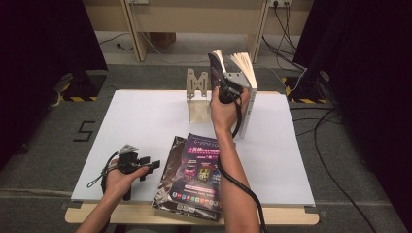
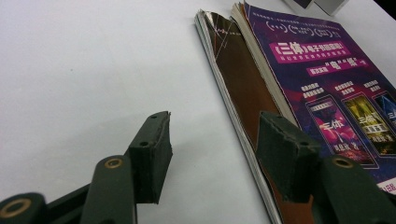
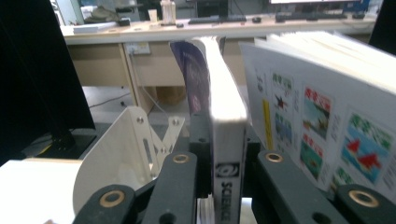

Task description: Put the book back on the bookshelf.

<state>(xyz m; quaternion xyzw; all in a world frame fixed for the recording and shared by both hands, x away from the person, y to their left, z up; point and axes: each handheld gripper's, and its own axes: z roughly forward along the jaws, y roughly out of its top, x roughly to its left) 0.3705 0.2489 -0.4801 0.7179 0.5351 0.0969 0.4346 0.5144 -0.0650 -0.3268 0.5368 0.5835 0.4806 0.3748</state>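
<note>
White-spined book (image 3: 227, 140) upright, spine vertical, clamped in right tongs (image 3: 227, 163); left tongs (image 2: 212, 154) wide, empty.

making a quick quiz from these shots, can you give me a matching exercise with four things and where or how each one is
Things:
1. right gripper
2. left gripper
3. magazine
4. metal bookend

States:
a. lies flat at the near edge of the table
b. open, with nothing between its jaws
c. stands upright at the far side of the table
d. shut on the spine of a book held upright

Pairs: 1-d, 2-b, 3-a, 4-c
</note>
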